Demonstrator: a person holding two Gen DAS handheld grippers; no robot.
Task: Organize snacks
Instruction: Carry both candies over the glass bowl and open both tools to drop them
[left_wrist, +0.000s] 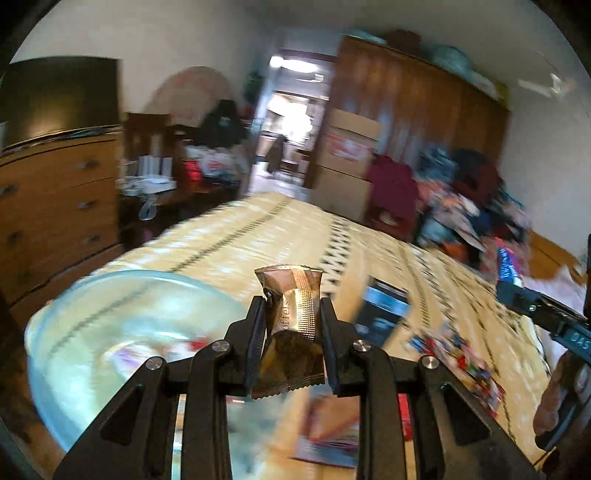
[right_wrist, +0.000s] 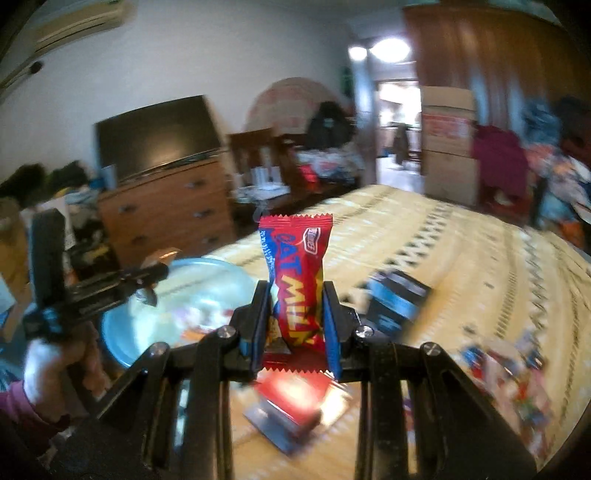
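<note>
Both Claws Loaded Above the Bed

Clearly each claw had a snack in its grip. The left claw (left_wrist: 292, 308) was clamped on a gold-brown wrapped snack (left_wrist: 291, 325), which stood upright between the pads with its crimped top sticking out past the fingertips. The right claw (right_wrist: 295, 295) was pinched narrow on a red oat-milk packet (right_wrist: 297, 280), also upright, its zigzag upper edge well clear of the blue-padded fingers (right_wrist: 332, 325).

Both were held up off the bed (left_wrist: 258, 229), which wore a cream cover with dark zigzag stripes. From the left wrist view, a clear glass bowl (left_wrist: 48, 332) sat on the bed at about nine o'clock of the held snack, with a few blurred wrappers inside. A dark blue box (left_wrist: 386, 308) lay at about three o'clock, near the claw, and a scatter of small coloured packets (left_wrist: 465, 363) lay further round at four o'clock. At the far right edge the other claw showed, carrying its red and blue packet, a hand below it.

From the right wrist view, the same bowl (right_wrist: 122, 332) lay at nine o'clock, and the left claw (right_wrist: 153, 275) hung over its rim, held by a hand (right_wrist: 48, 365) in a pink sleeve. A red pack (right_wrist: 291, 398) lay on the bed at six o'clock, directly under the right claw. Much of the scene was blurred.
</note>
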